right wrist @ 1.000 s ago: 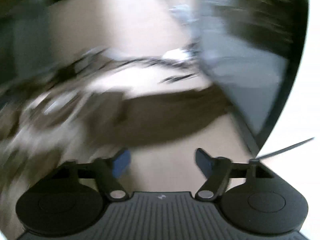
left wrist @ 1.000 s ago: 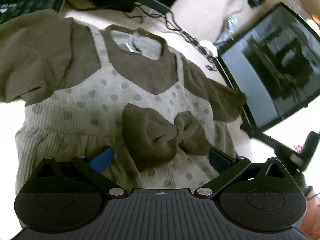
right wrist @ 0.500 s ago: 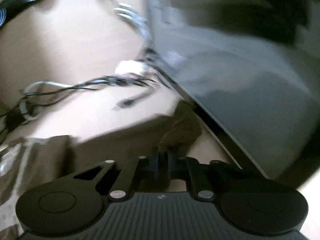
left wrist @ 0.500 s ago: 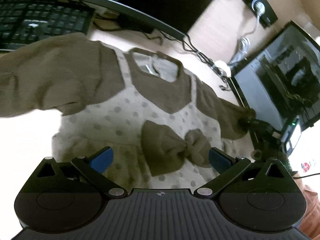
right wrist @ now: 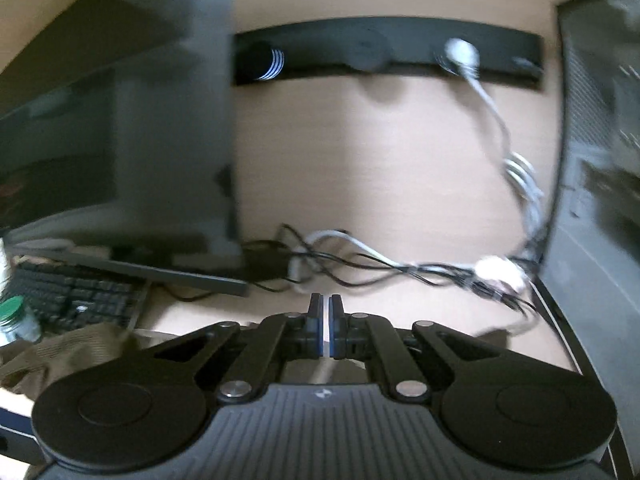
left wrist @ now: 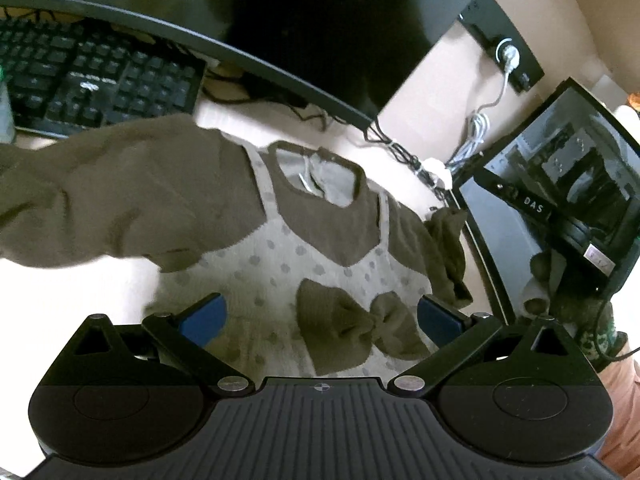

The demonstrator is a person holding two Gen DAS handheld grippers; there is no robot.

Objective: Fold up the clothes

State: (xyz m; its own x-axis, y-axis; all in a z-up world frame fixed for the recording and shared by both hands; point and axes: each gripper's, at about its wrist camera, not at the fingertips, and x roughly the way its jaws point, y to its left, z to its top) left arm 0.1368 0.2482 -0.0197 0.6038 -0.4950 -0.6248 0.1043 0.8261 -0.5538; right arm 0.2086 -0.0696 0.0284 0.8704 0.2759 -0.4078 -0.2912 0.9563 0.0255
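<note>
keyboard [left wrist: 96, 80] crowding dress's [left wrist: 280, 264] left, cables [left wrist: 404, 156] behind, computer case [left wrist: 560, 208] tight right

- Dress [left wrist: 320, 264]: child's garment, brown sleeves, cream polka-dot bodice, brown bow [left wrist: 360, 328] at front.
- Pose: front up, flat on bench [left wrist: 80, 300]; one sleeve bunched.

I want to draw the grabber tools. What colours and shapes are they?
Both match. The left gripper has a black ribbed body, two round black discs at its sides, silver pivot screws and slanted black link arms ending in blue-padded fingers. The right gripper looks the same: black ribbed body, a small round logo, blue-edged fingers.
</note>
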